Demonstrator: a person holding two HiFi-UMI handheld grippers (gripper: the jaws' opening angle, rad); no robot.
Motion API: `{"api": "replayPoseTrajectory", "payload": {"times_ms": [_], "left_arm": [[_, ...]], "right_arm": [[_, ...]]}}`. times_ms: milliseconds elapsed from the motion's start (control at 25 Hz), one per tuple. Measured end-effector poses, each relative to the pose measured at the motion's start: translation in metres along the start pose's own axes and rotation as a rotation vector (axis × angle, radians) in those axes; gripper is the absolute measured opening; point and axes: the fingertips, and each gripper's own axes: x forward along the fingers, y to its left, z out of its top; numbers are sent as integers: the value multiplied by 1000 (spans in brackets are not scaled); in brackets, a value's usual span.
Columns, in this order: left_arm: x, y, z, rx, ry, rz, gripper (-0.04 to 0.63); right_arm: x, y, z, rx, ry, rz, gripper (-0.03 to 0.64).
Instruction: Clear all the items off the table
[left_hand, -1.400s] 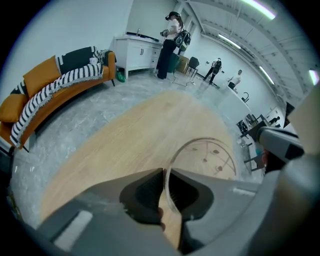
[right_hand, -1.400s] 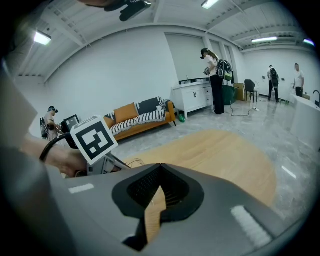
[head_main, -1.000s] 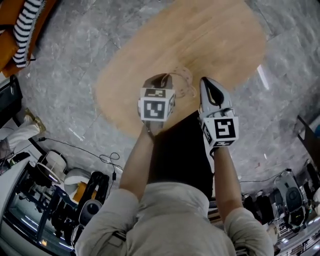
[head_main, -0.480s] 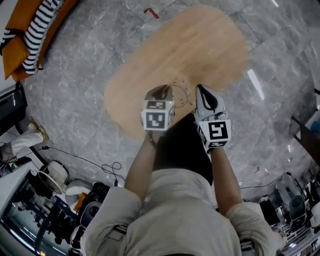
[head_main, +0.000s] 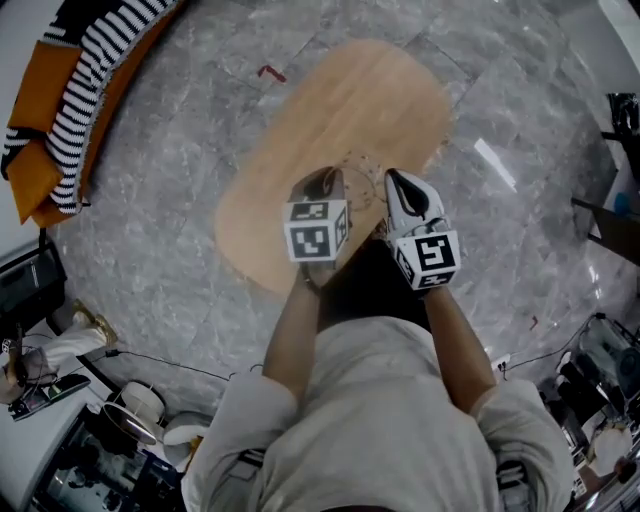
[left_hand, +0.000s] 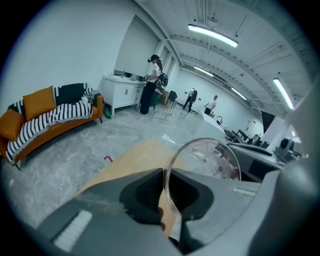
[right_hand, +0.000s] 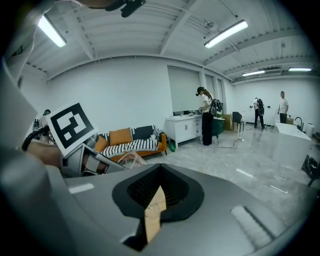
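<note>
My left gripper (head_main: 325, 185) (left_hand: 164, 186) is shut on the rim of a clear glass bowl (head_main: 358, 172) (left_hand: 209, 161) and holds it in the air, above the near end of the oval wooden table (head_main: 340, 110) (left_hand: 135, 155). The bowl tilts away from the jaws and has reddish smears inside. Just to its right my right gripper (head_main: 398, 186) (right_hand: 160, 169) is shut with nothing in it; only a sliver of the table shows between its pads. From the right gripper view the left gripper's marker cube (right_hand: 72, 126) and the bowl (right_hand: 125, 160) appear at left. The tabletop looks bare.
An orange sofa with a striped blanket (head_main: 75, 95) (left_hand: 47, 116) stands left on the grey marble floor. Equipment and cables (head_main: 120, 440) crowd the bottom left. White cabinets (left_hand: 124, 94) and several people stand far off. A small red mark (head_main: 268, 72) lies on the floor.
Both grippers have risen together, the left one carrying the bowl up off the table. The table now looks smaller and farther below, and more floor and sofa show.
</note>
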Motion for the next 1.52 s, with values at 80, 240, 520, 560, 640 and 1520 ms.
{"api": "replayPoseTrajectory", "payload": {"times_ms": [80, 240, 520, 560, 640, 1520], "left_arm": [[-2, -8, 2, 0, -11, -8, 40], [-11, -11, -3, -8, -11, -10, 40], [-15, -33, -17, -11, -10, 0, 40], [-17, -36, -19, -16, -11, -1, 40], [-22, -42, -22, -29, -15, 0, 40], [-96, -166, -101, -166, -183, 272, 40]], "right_arm": [[-7, -4, 4, 0, -17, -15, 6], [-11, -2, 8, 4, -28, -29, 6], [-35, -15, 14, -6, -56, -33, 6], [-39, -15, 14, -11, -58, -31, 6], [-46, -14, 17, -22, -61, -19, 6], [-180, -33, 6, -137, -171, 332, 6]]}}
